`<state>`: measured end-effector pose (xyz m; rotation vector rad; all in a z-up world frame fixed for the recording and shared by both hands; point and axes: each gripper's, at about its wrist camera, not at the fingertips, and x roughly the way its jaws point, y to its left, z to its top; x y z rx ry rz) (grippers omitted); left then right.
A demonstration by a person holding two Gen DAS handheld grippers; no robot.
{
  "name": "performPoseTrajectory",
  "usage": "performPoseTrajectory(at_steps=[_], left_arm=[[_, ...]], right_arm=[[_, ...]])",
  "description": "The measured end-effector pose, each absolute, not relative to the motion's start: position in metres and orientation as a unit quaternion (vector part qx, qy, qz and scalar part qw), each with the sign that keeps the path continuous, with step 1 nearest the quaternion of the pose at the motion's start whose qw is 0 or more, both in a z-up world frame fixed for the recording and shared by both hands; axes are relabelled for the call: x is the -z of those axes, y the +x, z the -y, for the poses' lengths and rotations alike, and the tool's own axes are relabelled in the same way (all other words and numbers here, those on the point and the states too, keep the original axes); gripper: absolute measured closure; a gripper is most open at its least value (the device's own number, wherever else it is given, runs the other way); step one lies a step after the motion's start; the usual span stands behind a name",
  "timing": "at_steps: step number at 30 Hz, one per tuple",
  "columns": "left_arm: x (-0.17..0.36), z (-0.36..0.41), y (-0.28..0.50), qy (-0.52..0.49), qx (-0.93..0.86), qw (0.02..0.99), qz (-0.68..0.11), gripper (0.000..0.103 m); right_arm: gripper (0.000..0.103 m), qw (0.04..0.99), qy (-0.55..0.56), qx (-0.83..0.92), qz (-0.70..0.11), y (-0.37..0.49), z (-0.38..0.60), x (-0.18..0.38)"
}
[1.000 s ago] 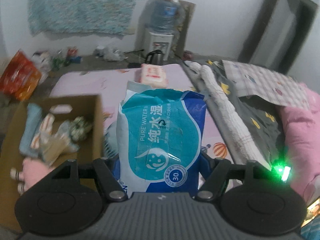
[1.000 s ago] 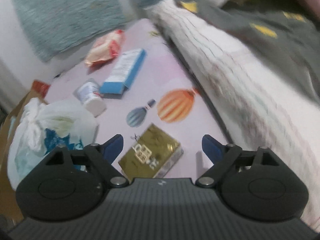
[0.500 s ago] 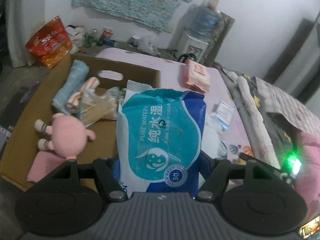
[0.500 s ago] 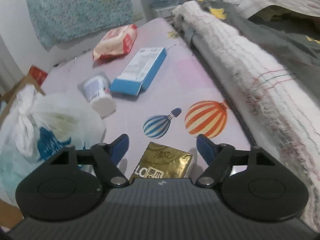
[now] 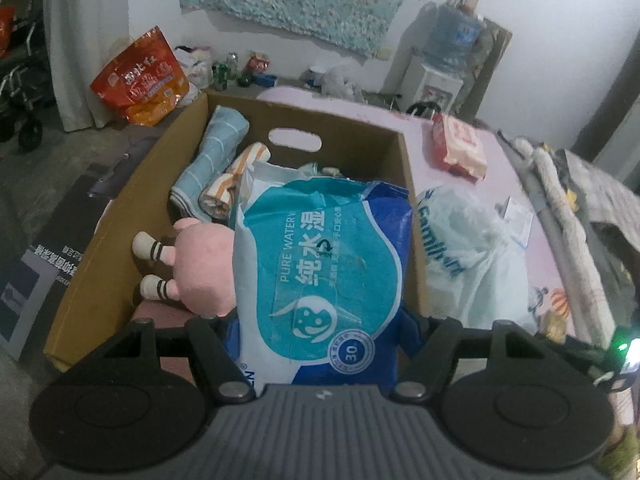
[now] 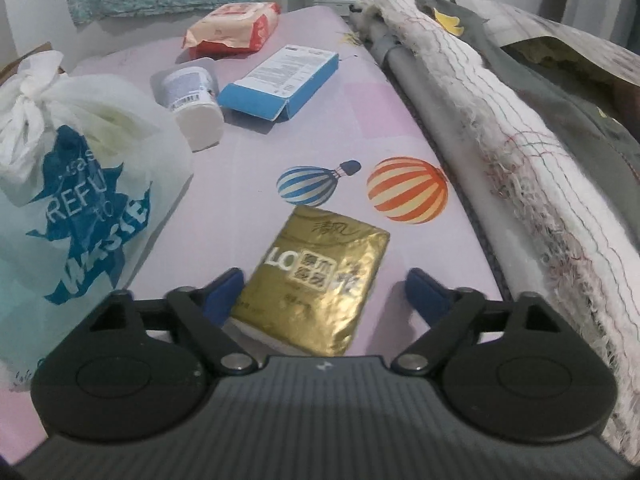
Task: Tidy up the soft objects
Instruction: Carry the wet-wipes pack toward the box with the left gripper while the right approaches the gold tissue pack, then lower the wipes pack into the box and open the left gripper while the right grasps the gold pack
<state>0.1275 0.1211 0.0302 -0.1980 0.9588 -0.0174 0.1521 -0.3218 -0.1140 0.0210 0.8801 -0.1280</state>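
Note:
My left gripper (image 5: 320, 332) is shut on a blue pack of wet wipes (image 5: 324, 276) and holds it above the right side of a cardboard box (image 5: 124, 208). The box holds a pink plush toy (image 5: 196, 264), a rolled blue towel (image 5: 212, 156) and a rolled orange-striped towel (image 5: 236, 176). My right gripper (image 6: 324, 296) is open, low over the pink bed sheet (image 6: 240, 184). A gold tissue pack (image 6: 316, 276) lies flat between its fingers, close to the left finger (image 6: 222, 292).
On the bed lie a tied white plastic bag (image 6: 72, 176), a white jar on its side (image 6: 192, 100), a blue carton (image 6: 280, 84) and a red-and-white packet (image 6: 232, 28). A folded blanket (image 6: 500, 140) runs along the right. A red bag (image 5: 140, 76) stands on the floor.
My left gripper has swung left with the wipes pack, from over the bed to over the box. My right gripper has settled lower around the gold tissue pack, still open.

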Motion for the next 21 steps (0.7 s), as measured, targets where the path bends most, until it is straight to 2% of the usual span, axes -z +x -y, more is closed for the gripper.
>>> performPoseTrajectory(at_steps=[1,15,19,21], left_arm=[[-0.025,-0.121,0.133,-0.092,0.012,0.879,-0.469,0.031],[0.031,-0.098,0.228,0.007,0.033,0.847,-0.531,0.031],[0.046,-0.094,0.259,-0.013,0.056,0.839,-0.541,0.030],[0.055,-0.096,0.269,-0.036,0.063,0.835,-0.546,0.026]], right_arm=[[0.039,0.903,0.011,0.061,-0.425,0.151,0.323,0.112],[0.042,0.906,0.076,0.027,-0.414,0.146,0.348,0.105],[0.042,0.906,0.080,0.026,-0.415,0.147,0.348,0.105],[0.042,0.905,0.085,0.023,-0.416,0.148,0.348,0.104]])
